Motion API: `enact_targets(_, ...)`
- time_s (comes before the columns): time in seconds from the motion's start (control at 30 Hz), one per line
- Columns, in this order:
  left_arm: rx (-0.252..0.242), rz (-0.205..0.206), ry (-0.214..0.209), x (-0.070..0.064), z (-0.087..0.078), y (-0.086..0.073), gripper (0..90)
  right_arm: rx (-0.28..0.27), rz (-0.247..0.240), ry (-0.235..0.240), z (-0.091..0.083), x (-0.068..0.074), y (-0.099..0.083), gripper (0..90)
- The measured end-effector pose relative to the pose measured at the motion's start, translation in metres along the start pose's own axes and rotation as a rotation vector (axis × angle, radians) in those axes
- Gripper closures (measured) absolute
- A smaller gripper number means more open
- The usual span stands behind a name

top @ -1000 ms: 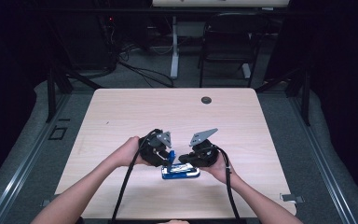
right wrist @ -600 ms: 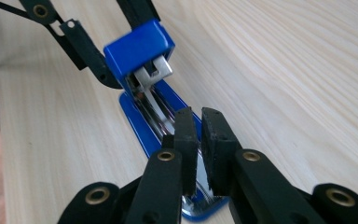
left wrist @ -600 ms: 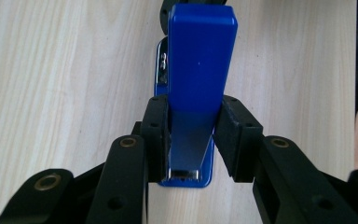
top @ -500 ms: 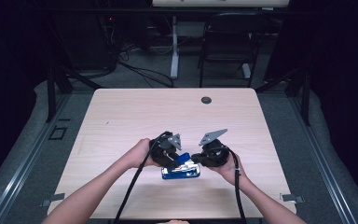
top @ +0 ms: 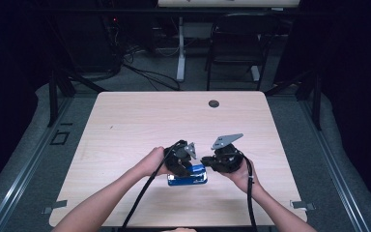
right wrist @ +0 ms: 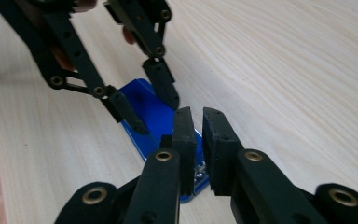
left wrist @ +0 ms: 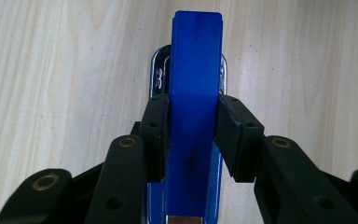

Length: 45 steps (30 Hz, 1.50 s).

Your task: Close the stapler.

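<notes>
- A blue stapler (top: 188, 176) lies flat on the pale wooden surface (top: 140, 121), near the front edge and about midway across, between the person's two hands.
- The left gripper (left wrist: 193, 123) has the stapler between its jaws: in the left gripper view both pads sit against the sides of the blue top arm, about halfway along it, with the chrome base showing beyond.
- From the right gripper view, the left gripper (right wrist: 151, 109) comes down on the stapler (right wrist: 156, 116) from above at a slant.
- The right gripper (right wrist: 199, 135) is nearly closed, with a narrow slit between its jaws and nothing in them; its tips sit at the near end of the stapler, and I cannot tell whether they touch it.
- In the high view the two grippers face each other over the stapler, left gripper (top: 183, 162) and right gripper (top: 217, 162) close together.
- A small dark round disc (top: 214, 103) lies well apart, near the far edge.
</notes>
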<state>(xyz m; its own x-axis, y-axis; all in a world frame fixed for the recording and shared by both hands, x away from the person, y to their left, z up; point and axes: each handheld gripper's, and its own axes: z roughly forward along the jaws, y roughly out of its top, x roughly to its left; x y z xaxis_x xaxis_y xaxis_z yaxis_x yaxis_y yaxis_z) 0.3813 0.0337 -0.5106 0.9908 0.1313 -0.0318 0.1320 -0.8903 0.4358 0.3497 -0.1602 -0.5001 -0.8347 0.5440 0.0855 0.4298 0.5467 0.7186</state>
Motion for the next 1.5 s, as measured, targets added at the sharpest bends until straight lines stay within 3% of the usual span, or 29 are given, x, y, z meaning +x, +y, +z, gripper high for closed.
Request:
enact_targets(0.13,0.0,-0.02,0.014,0.003,-0.005,-0.007,55.0,0.042,-0.008,0.016,0.007,0.002,0.0,84.1)
enact_targets(0.27,-0.01,-0.055,0.034,0.003,-0.015,-0.017,43.2,0.082,-0.018,0.001,0.014,0.002,-0.003,84.2)
enact_targets(0.77,-0.069,-0.253,0.147,0.006,-0.045,-0.093,16.9,0.138,0.007,0.003,0.021,-0.002,-0.006,87.5)
enact_targets(0.97,-0.111,-0.354,0.218,0.01,-0.058,-0.124,13.9,0.136,0.009,0.014,0.021,-0.003,-0.007,89.6)
enact_targets(1.27,-0.119,-0.424,0.246,0.015,-0.063,-0.146,12.0,0.144,0.009,0.008,0.023,-0.002,-0.009,90.0)
enact_targets(1.4,-0.119,-0.439,0.27,0.016,-0.064,-0.15,10.5,0.106,0.033,0.02,0.019,-0.004,-0.008,81.1)
enact_targets(1.5,-0.13,-0.458,0.282,0.018,-0.066,-0.154,8.7,0.082,0.033,-0.019,0.01,-0.009,-0.004,66.9)
